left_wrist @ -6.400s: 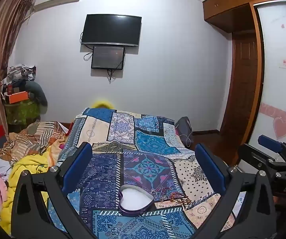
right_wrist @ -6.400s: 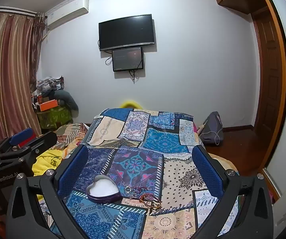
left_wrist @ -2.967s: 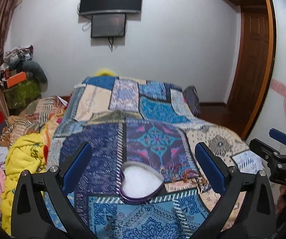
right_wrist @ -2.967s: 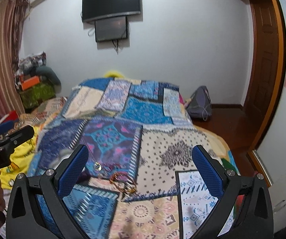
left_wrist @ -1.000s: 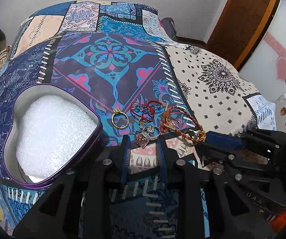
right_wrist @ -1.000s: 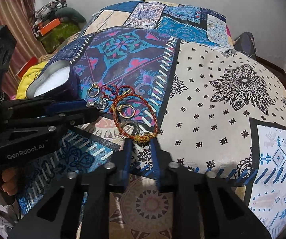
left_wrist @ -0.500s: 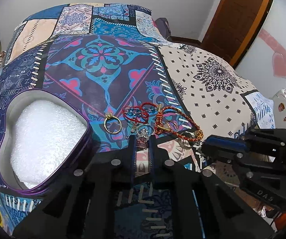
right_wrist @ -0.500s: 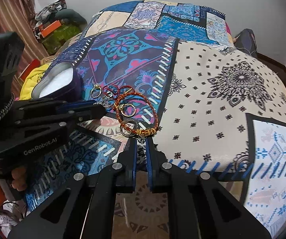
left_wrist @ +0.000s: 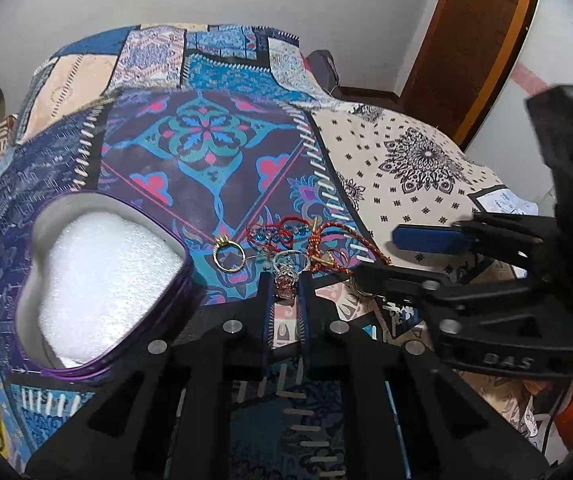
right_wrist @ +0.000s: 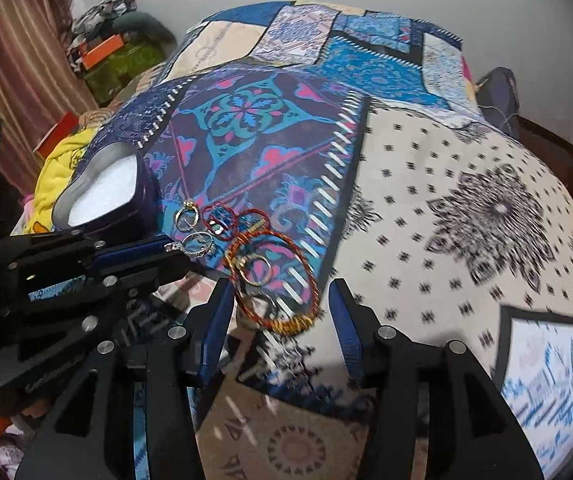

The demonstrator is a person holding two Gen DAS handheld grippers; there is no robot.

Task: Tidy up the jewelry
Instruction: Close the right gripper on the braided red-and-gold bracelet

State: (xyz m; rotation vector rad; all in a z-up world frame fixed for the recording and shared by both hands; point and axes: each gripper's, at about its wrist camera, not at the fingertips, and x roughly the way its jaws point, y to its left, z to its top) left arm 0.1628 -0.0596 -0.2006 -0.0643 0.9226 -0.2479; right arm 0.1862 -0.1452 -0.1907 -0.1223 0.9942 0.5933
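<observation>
Silver gem ring (left_wrist: 285,276) clamped in left gripper (left_wrist: 284,280) fingers; right gripper (right_wrist: 278,312) fingers apart around braided bracelet (right_wrist: 274,280); heart box (left_wrist: 98,284) at 9 o'clock.

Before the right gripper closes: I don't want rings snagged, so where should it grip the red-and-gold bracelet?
Its near gold-wound end, coming low from the near bed edge. The red-and-gold bracelet lies flat as an oval loop, that end sits between the right gripper's open jaws, and the gold ring lies farther inside.

Patchwork bedspread (right_wrist: 426,184) over bed; white wall (left_wrist: 326,4); wooden door (left_wrist: 474,40); striped curtain (right_wrist: 18,52).
</observation>
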